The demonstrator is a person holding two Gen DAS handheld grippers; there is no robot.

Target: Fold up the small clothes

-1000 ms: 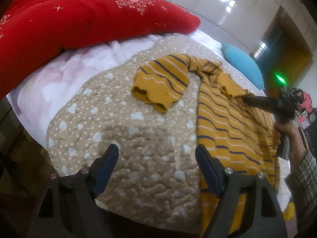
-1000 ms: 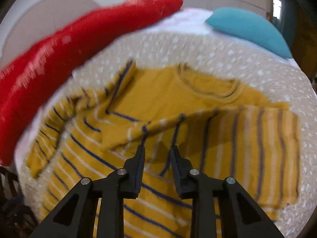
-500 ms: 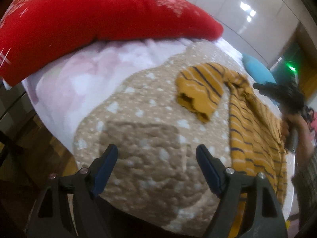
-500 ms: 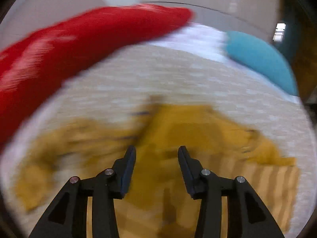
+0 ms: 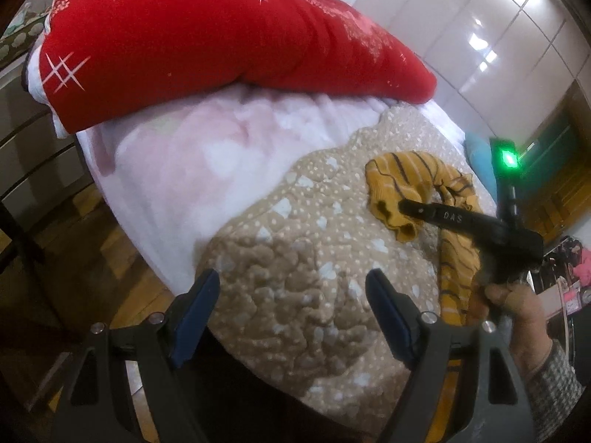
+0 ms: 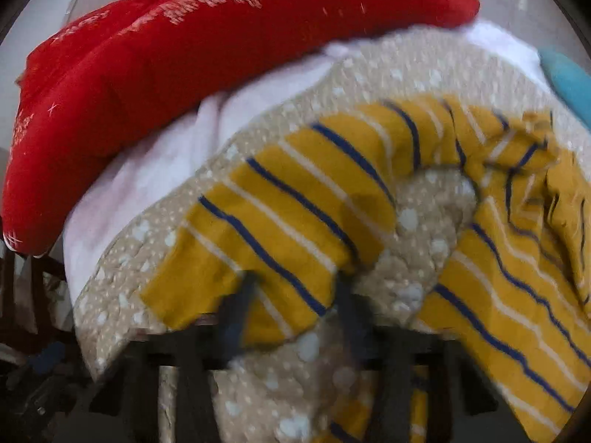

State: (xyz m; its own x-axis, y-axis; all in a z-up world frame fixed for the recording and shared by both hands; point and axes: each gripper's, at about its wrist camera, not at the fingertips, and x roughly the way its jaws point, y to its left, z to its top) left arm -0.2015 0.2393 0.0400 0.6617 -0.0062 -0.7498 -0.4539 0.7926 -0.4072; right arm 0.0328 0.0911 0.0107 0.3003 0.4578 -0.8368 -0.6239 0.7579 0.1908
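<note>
Left wrist view looks down over the left gripper (image 5: 291,317), whose 2 blue-padded fingers (image 5: 195,306) stand wide apart above the beige dotted quilt (image 5: 295,258) with nothing between them. At 2 o'clock from those fingers lies the mustard striped top (image 5: 402,184), a small long-sleeved garment with navy and white stripes, its sleeve curling toward 12 o'clock and its body running down toward 4 o'clock along the quilt's right side. The right gripper (image 5: 404,205) reaches in from 3 o'clock, a black tool held by a hand (image 5: 517,306) in a checked sleeve (image 5: 554,376), and its tip sits at the sleeve cuff. A red padded blanket (image 5: 207,40) fills the 11 o'clock area, resting on a pale pink fleece blanket (image 5: 192,162) that the quilt overlaps. A teal pillow (image 5: 478,158) peeks out beyond the garment at 2 o'clock.

Right wrist view is blurred by motion. The right gripper (image 6: 291,313) shows its 2 dark fingers (image 6: 236,306) at 6 o'clock, with the sleeve cuff of the mustard striped top (image 6: 280,221) lying between them. Its jaws are closing around that cuff; whether the pads already press the cloth, I cannot tell through the blur. The sleeve arcs from the cuff up to 1 o'clock and joins the body at 3 o'clock, framing a patch of beige dotted quilt (image 6: 424,229). The red padded blanket (image 6: 184,66) spans 10 to 12 o'clock.
</note>
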